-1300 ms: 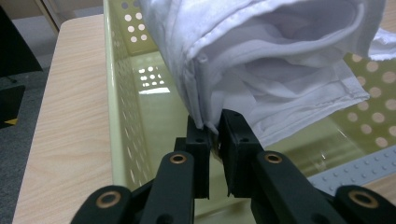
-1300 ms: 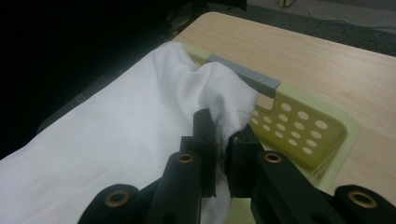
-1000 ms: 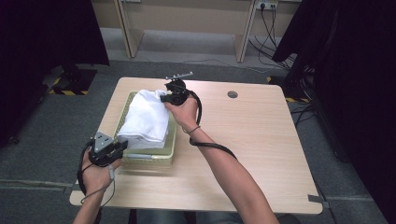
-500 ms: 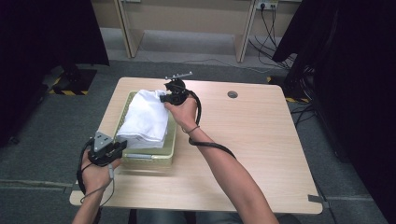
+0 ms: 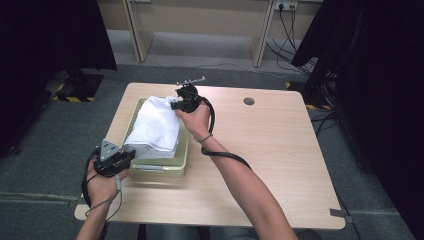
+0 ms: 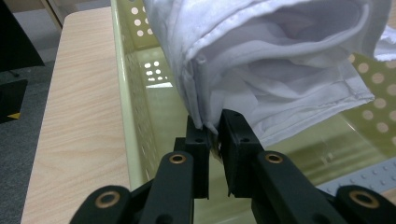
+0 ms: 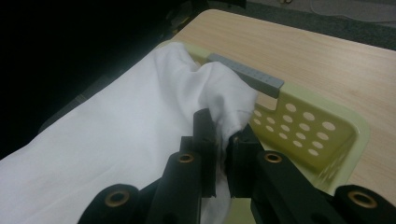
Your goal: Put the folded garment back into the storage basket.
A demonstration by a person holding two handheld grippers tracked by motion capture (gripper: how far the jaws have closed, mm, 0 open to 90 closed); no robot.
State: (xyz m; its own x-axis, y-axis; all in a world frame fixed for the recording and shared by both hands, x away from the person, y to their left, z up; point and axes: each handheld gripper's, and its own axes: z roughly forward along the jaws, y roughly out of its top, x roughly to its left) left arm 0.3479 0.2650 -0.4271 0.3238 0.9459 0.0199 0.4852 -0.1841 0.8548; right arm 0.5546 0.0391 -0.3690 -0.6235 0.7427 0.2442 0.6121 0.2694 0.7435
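**White cloth held stretched over the basket**

While both claws are staying where they were a second ago, nothing is shifting. The left claw (image 6: 212, 135) is pinching the near corner of the white cloth (image 5: 155, 127); the right claw (image 7: 223, 140) is clamping its far corner. The cloth is hanging between them over the yellow-green basket (image 5: 182, 160), so I judge lowering is still pending. The basket's perforated walls are crowding the cloth, while the desk (image 5: 270, 150) is lying bare to the right.
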